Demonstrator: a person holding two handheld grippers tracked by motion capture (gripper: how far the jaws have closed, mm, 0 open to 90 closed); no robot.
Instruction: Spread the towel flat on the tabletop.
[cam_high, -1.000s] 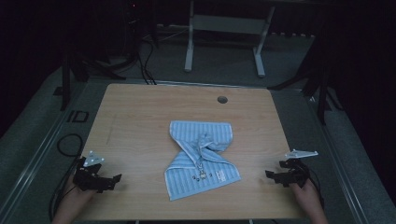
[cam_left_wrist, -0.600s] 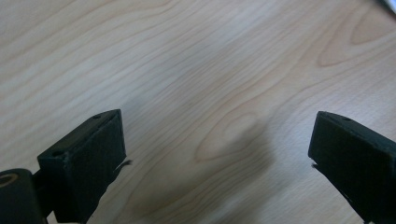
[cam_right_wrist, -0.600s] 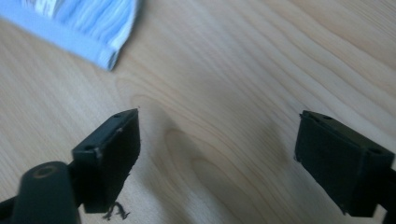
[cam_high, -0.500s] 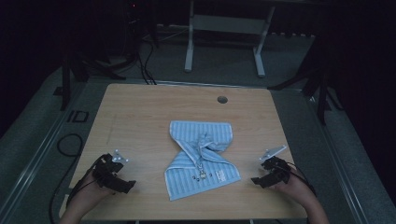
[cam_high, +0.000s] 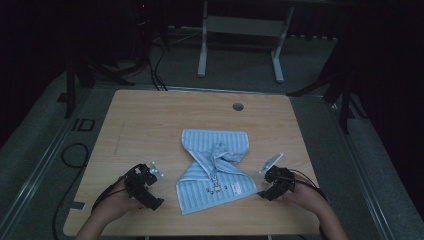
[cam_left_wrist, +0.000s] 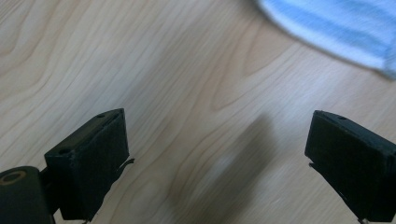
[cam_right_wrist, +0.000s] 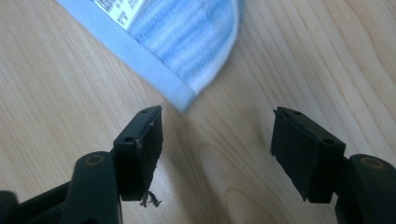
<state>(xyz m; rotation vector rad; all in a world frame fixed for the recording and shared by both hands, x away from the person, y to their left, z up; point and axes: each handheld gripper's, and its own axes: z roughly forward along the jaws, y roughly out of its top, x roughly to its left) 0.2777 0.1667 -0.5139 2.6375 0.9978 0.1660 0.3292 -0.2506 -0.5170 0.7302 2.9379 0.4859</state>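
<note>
1 blue striped cloth lies on 1 wooden surface. 2 hand-held tools: the left tool and the right tool. 1 round hole in the surface.

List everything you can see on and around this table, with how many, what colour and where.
towel: one, blue and white striped, twisted at its middle, centre of the table.
table: one, light wood, with a round hole near its far edge.
metal frame: one, pale grey, on the floor beyond the table.
cables: several, black, on the floor at far left.
left gripper: one, black, jaws open over bare wood, left of the towel.
right gripper: one, black, jaws open, just been closing, nothing between them, at the towel's near right corner.
hands: two, at the near edge.
</note>
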